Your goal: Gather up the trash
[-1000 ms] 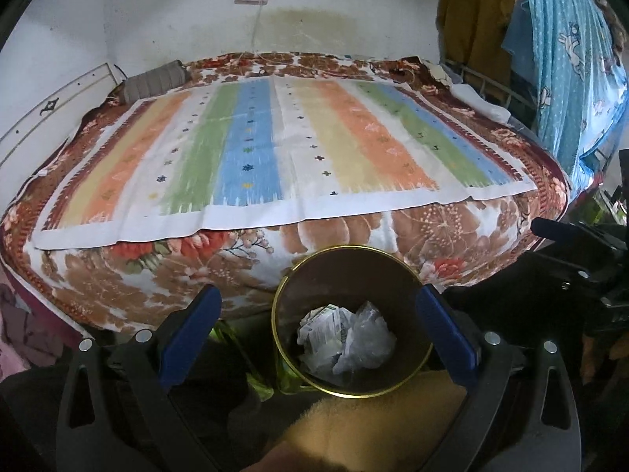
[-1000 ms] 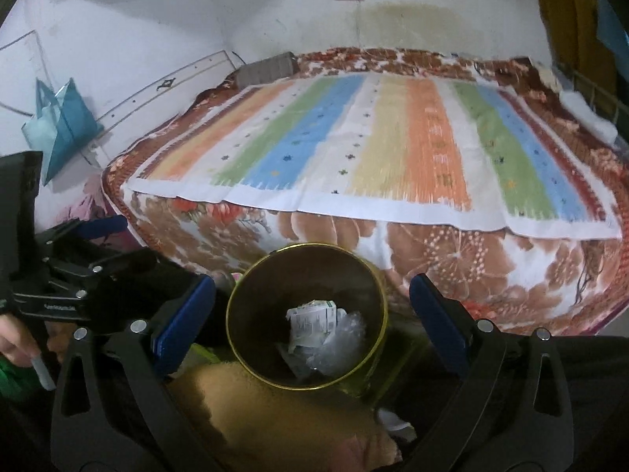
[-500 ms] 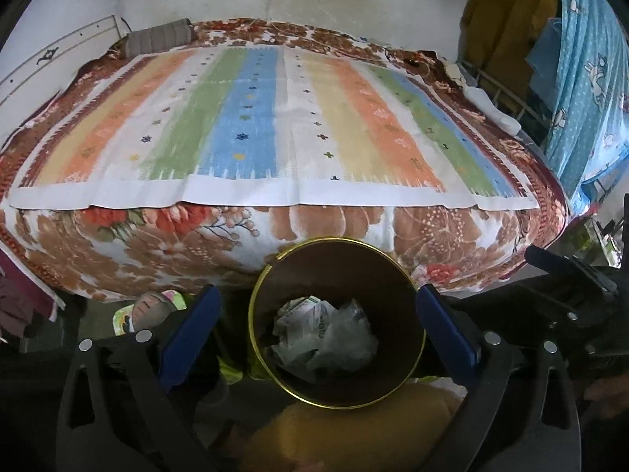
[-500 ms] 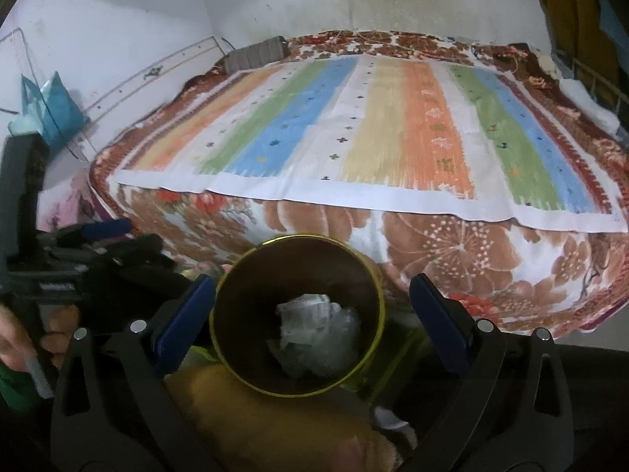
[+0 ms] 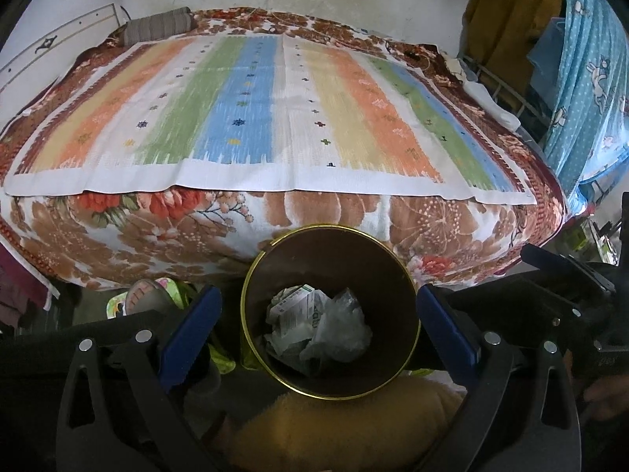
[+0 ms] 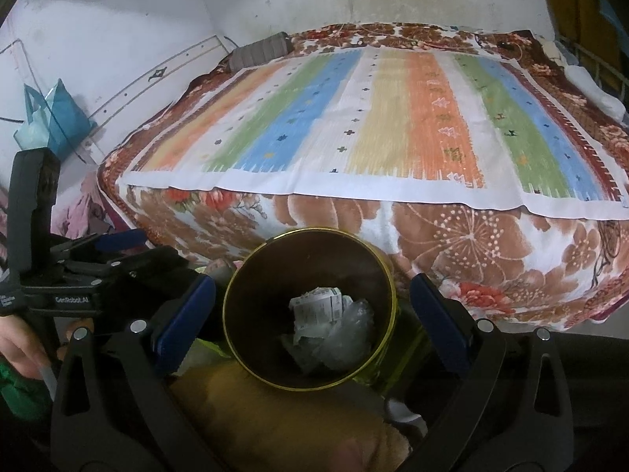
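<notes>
A dark round bin with a gold rim stands on the floor at the foot of the bed. In it lie a crumpled printed carton and clear plastic wrap. My left gripper hangs open above the bin, one blue finger to either side of it, holding nothing. In the right wrist view the same bin shows the carton and plastic. My right gripper is likewise open and empty over it. The left gripper appears side-on at the left.
The bed with its striped cloth and floral blanket fills the space ahead. A sandalled foot stands left of the bin. Ochre fabric lies just before the bin. Blue curtain at right; teal bag on the left wall.
Both views have shifted closer to the bed, which now looks larger. The bin stays between the fingers, and a foot has come into sight at its left. Both grippers remain open.
</notes>
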The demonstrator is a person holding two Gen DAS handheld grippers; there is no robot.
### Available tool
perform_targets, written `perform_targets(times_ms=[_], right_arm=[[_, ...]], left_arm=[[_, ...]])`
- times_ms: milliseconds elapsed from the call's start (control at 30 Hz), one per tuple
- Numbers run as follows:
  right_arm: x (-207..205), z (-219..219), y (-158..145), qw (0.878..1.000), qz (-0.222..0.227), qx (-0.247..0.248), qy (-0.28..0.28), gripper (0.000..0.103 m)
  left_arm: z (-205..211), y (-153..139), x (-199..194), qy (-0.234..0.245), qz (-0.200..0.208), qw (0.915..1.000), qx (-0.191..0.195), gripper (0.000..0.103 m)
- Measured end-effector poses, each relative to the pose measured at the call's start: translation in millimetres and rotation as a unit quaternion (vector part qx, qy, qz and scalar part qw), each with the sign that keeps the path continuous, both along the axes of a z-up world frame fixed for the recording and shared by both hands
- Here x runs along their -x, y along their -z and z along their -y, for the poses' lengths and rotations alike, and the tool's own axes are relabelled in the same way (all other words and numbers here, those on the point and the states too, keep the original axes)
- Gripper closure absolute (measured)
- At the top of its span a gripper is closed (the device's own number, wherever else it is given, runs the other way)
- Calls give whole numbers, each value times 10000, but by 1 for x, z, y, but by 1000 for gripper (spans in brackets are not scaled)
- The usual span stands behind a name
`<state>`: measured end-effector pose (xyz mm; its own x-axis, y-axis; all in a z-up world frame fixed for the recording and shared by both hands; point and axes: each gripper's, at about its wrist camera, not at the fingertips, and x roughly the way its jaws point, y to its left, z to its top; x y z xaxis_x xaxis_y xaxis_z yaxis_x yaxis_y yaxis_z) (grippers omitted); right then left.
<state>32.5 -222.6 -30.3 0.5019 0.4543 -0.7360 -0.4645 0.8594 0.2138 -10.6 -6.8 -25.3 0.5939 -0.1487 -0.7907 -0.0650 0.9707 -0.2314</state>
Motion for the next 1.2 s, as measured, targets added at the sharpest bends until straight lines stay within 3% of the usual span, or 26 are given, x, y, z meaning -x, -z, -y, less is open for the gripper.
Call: perform_targets(times_ms=[1200], right_arm=[[4, -1, -1, 10000, -89, -36, -20, 9]], left_arm=[[-8, 8, 0, -129, -193, 9997, 81, 6]])
